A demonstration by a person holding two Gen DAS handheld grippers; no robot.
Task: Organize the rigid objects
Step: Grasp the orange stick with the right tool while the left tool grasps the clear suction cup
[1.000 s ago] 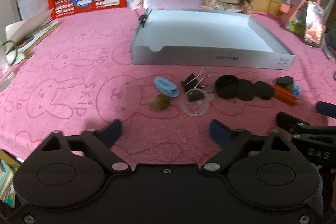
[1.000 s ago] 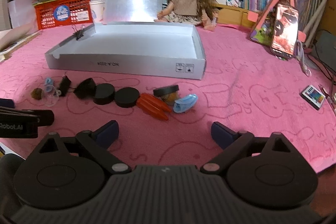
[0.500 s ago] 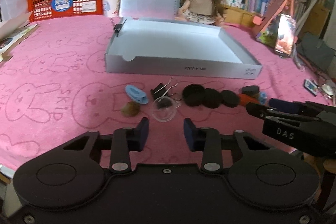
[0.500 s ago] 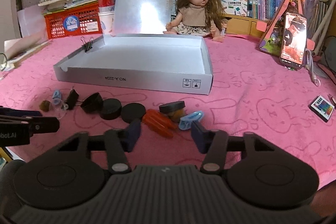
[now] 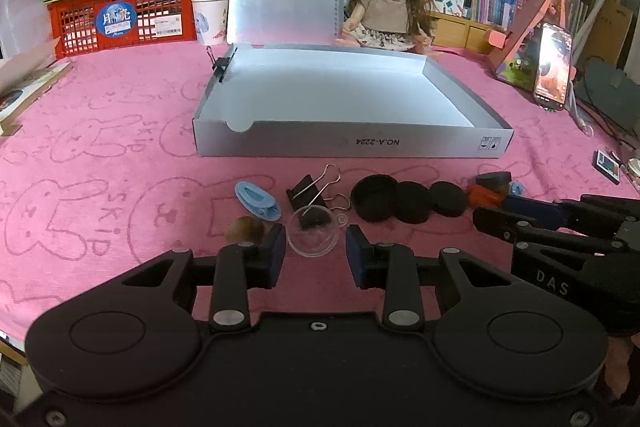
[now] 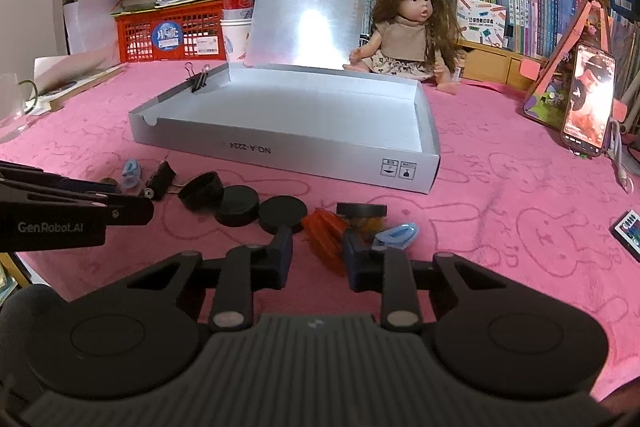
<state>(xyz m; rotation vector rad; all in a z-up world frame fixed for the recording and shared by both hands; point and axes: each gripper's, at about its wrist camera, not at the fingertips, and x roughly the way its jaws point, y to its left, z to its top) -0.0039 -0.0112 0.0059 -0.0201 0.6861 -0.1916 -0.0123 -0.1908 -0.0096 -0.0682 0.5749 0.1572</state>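
Now both fingers (image 5: 276,247) narrowed, empty.

Two low wrist views, facing the grey box (image 5: 352,143), side by side

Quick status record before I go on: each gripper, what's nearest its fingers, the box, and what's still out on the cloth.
left gripper: jaws narrowed, just closed in; the clear cup lies ahead between the fingertips, not gripped
right gripper: jaws have just been closing; the orange piece sits between the fingertips, contact unclear
box: grey, open, nothing seen inside
on cloth: blue clip, binder clip, brown nut, three black discs, small jar
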